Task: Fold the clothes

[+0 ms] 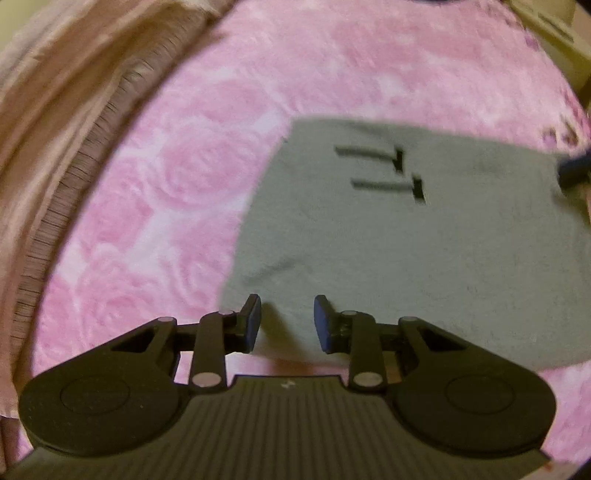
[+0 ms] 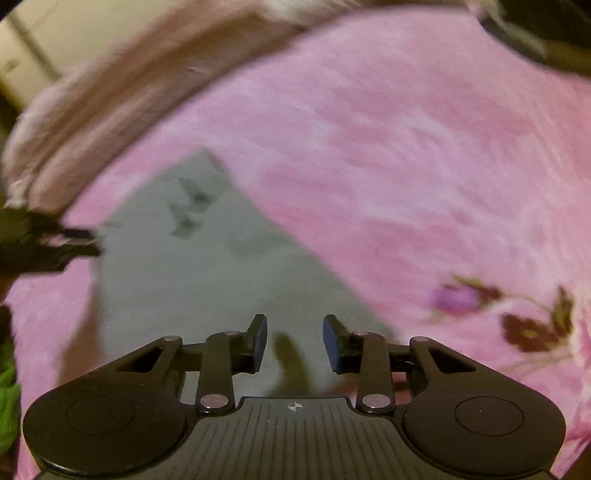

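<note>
A grey garment [image 1: 406, 243] with two dark printed marks lies flat on a pink rose-patterned blanket [image 1: 177, 192]. My left gripper [image 1: 286, 323] is open just above the garment's near left corner, nothing between its blue pads. In the right wrist view the same grey garment [image 2: 192, 280] stretches away to the left, blurred by motion. My right gripper [image 2: 294, 343] hangs open over its near edge, holding nothing. The other gripper [image 2: 70, 242] shows at the garment's far left edge, and the right gripper's tip [image 1: 574, 168] shows at the right edge of the left wrist view.
A beige-pink quilt [image 1: 62, 122] is bunched along the blanket's left side. A dark flower print [image 2: 532, 325] marks the blanket at right. Something green [image 2: 7, 398] sits at the left edge. Pale furniture [image 1: 554, 33] stands beyond the bed.
</note>
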The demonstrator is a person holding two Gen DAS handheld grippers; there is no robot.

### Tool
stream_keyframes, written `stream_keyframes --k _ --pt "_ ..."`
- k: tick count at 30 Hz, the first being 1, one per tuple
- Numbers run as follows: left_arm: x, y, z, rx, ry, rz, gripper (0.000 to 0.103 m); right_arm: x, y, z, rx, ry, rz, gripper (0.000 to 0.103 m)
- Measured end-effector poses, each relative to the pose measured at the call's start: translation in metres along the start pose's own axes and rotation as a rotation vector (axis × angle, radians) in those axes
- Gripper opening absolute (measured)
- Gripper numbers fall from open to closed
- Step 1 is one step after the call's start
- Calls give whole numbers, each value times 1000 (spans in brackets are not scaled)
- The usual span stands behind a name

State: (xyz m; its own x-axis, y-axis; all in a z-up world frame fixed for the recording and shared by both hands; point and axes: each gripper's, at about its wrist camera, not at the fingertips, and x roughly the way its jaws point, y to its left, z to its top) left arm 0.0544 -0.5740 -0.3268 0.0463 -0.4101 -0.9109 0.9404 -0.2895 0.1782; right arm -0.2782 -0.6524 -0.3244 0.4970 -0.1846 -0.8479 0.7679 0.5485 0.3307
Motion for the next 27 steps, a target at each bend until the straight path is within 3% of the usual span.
stream_keyframes --k 2,7,12,16,23,27 --pt "10 -6 -3 3 19 16 25 -2 -17 6 17 -2 33 30" --pt "-11 -10 -1 -51 27 47 26 -21 -12 11 -34 19 -5 36" --pt "-56 -24 -16 -196 42 58 26 -50 4 7 -99 60 13 50" --pt "-89 -52 -38 -288 52 45 26 -74 25 -2 -151 70 35 54" --pt "-135 -119 -80 -315 15 4 26 -116 62 -28 -231 65 22 57" --pt "-162 -154 -98 -266 -22 6 29 -138 87 -49 -339 64 20 58"
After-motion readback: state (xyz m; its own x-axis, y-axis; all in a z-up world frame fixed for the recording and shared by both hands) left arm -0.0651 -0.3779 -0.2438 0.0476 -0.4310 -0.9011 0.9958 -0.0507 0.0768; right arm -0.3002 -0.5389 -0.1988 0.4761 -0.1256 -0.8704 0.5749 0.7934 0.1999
